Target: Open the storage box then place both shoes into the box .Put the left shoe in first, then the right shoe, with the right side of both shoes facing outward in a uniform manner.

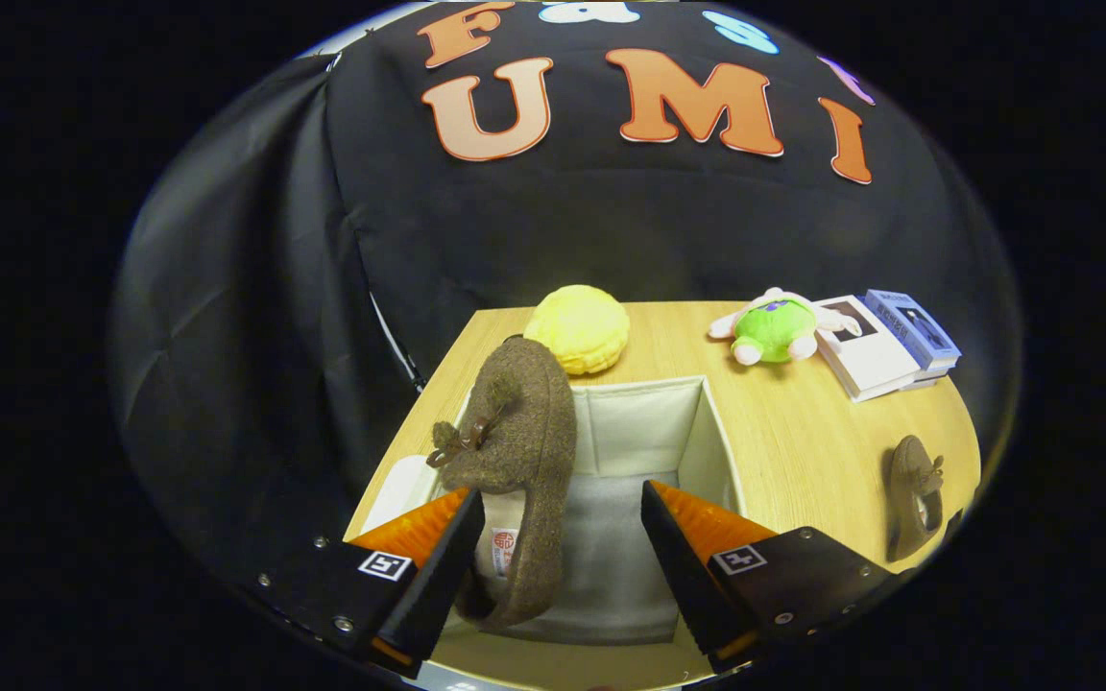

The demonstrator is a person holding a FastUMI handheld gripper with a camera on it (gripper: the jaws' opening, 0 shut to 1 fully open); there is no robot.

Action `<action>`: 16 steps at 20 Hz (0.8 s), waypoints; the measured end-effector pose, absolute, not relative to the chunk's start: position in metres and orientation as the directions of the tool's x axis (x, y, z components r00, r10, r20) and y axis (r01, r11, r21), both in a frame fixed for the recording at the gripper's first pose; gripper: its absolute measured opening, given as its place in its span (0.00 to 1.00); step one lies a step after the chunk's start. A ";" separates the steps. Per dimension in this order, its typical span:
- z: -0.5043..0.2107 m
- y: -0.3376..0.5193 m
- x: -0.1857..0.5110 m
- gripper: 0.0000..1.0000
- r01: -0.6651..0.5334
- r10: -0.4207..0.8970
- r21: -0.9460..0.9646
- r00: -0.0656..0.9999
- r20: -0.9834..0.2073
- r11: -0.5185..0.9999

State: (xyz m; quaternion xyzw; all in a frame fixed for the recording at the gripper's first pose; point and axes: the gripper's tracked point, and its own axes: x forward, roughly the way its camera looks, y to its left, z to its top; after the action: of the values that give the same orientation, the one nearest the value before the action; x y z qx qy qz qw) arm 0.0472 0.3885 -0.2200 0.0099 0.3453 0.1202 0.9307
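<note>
The gripper (pixel 563 557) hangs over the open storage box (pixel 644 422), fingers spread wide and holding nothing. One brown shoe (pixel 519 461) stands on edge inside, against the left finger (pixel 438 566). The second shoe (pixel 916 494) lies on the wooden table (pixel 803 432) at 3 o'clock, well apart.

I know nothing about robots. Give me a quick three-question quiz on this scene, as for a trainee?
1. True or false: the storage box is open.
2. How many brown shoes are on view?
3. The jaws of the gripper are: A) spread apart B) clamped on the green plush toy.

Key: 1 true. 2 two: the shoe in the box, which leans against its left wall, and the shoe on the table. 3 A.
</note>
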 end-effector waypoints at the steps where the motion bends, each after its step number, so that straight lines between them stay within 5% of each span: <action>1: -0.217 0.390 0.044 0.98 -0.232 0.253 0.119 0.725 -0.640 0.965; 8: -0.175 0.341 0.040 0.99 -0.251 0.281 0.132 0.777 -0.563 0.959; 16: -0.185 0.170 0.048 0.99 -0.171 0.156 0.023 0.830 -0.535 0.985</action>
State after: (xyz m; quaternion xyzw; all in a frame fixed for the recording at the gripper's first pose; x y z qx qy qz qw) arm 0.0483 0.1695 -0.1855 -0.0130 0.2783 0.0856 0.9566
